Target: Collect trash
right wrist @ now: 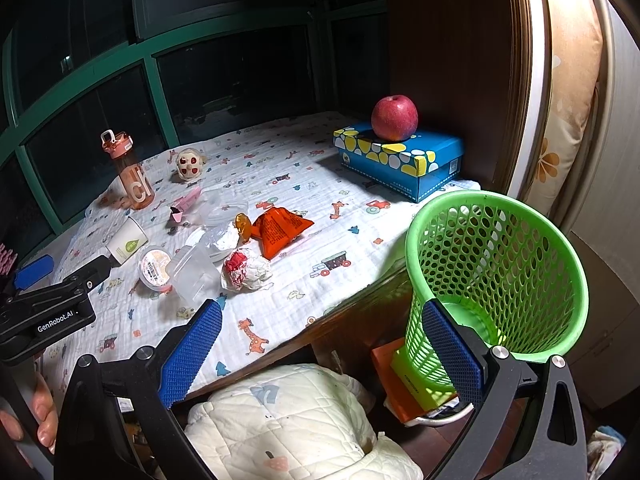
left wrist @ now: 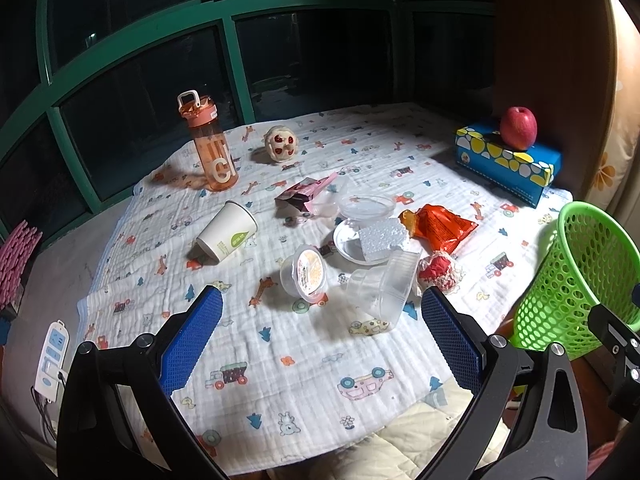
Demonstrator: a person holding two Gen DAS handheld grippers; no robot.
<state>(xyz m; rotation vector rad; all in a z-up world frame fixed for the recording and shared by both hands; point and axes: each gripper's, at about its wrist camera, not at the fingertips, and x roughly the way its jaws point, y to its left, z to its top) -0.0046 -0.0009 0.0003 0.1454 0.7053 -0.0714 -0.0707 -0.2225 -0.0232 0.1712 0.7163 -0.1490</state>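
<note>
Trash lies mid-table on a printed cloth: a tipped paper cup (left wrist: 228, 231), a sealed jelly cup (left wrist: 305, 274), clear plastic cups (left wrist: 386, 289), a foam piece (left wrist: 383, 238) on a clear lid, an orange snack bag (left wrist: 440, 227), a crumpled red-white wrapper (left wrist: 440, 272) and a pink wrapper (left wrist: 306, 192). A green mesh basket (right wrist: 496, 276) stands off the table's right edge. My left gripper (left wrist: 322, 334) is open and empty, just short of the clear cups. My right gripper (right wrist: 322, 346) is open and empty, over the table's front edge beside the basket.
An orange water bottle (left wrist: 210, 148) and a round toy (left wrist: 280, 144) stand at the back. A red apple (right wrist: 394, 118) sits on a blue box (right wrist: 400, 160) at the back right. A power strip (left wrist: 50, 360) lies at the left. A quilted cushion (right wrist: 288, 420) lies below the table.
</note>
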